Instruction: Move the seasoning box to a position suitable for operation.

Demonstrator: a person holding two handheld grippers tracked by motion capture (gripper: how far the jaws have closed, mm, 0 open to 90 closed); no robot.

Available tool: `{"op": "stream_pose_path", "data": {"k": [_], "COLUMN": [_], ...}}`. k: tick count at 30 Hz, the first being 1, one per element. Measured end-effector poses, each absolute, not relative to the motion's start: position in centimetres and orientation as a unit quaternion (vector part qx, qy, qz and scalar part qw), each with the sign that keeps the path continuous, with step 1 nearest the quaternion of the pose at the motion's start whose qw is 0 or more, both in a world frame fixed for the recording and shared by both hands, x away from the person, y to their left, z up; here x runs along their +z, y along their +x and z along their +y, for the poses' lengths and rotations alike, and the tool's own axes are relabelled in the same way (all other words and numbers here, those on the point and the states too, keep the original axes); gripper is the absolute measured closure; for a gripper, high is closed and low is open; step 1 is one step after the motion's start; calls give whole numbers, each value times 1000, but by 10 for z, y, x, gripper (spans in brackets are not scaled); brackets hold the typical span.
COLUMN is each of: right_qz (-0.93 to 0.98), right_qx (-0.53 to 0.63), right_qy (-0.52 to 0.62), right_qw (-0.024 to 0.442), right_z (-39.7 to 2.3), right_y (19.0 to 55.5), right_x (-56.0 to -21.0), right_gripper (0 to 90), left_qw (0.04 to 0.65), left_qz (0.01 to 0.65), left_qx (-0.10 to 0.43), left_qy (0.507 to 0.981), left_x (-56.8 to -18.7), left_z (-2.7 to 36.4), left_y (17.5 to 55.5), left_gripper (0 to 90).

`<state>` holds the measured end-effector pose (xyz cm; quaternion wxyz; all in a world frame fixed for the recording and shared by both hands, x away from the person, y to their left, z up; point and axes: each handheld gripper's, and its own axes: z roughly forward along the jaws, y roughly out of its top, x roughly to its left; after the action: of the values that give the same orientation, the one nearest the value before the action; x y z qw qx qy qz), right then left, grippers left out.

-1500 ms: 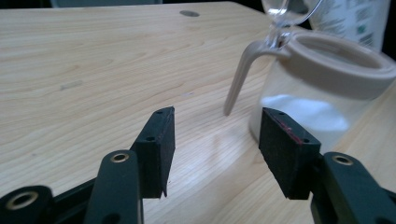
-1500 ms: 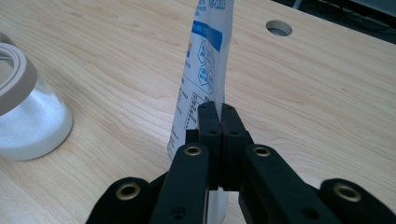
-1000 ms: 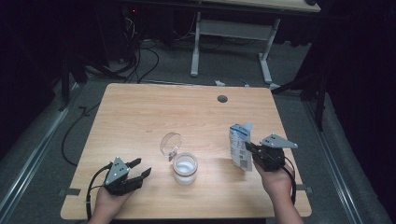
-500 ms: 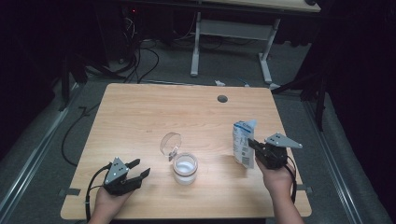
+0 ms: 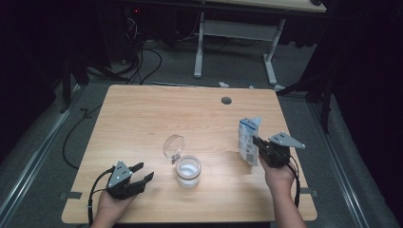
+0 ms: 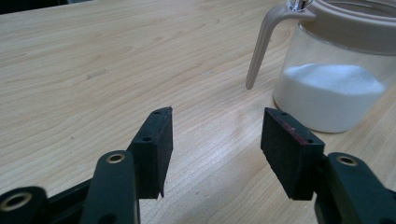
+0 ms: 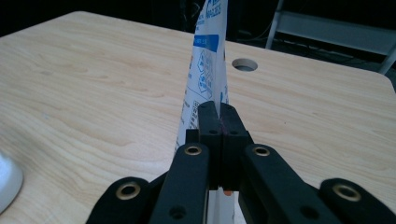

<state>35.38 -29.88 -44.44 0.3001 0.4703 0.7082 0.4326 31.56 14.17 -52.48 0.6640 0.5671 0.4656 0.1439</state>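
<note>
R gripper [image 5: 260,144] clamped on bag [image 5: 249,140], upright on counter [image 5: 142,118] right of open jar [image 5: 188,172]. L gripper [image 5: 142,173] released, idle. Next, probably: lift, tip bag over jar.

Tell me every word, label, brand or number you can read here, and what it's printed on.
No text can be read for certain.
White and blue packet pinched in the right hand-held gripper: blue printing and small pictures, with a few letters cut off at the top edge, too blurred and edge-on to read.
Jar of white powder: no label visible.
Table: no writing.
</note>
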Motion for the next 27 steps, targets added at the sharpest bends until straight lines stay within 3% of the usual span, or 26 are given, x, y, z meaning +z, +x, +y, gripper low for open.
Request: {"op": "stream_pose_path", "data": {"k": [9,27], "right_qz": [681,660], "right_qx": [452,488], "right_qy": [474,467], "right_qw": [327,328], "right_z": [-309,-311], "right_y": [340,314], "right_x": [-462,-481], "right_gripper": [900,898], "left_qw": [660,650], "left_qz": [473,480], "left_qx": [139,135], "left_qy": [568,573], "left_x": [-524,-522], "left_z": [142,149], "left_y": [316,316], "left_gripper": [437,427]}}
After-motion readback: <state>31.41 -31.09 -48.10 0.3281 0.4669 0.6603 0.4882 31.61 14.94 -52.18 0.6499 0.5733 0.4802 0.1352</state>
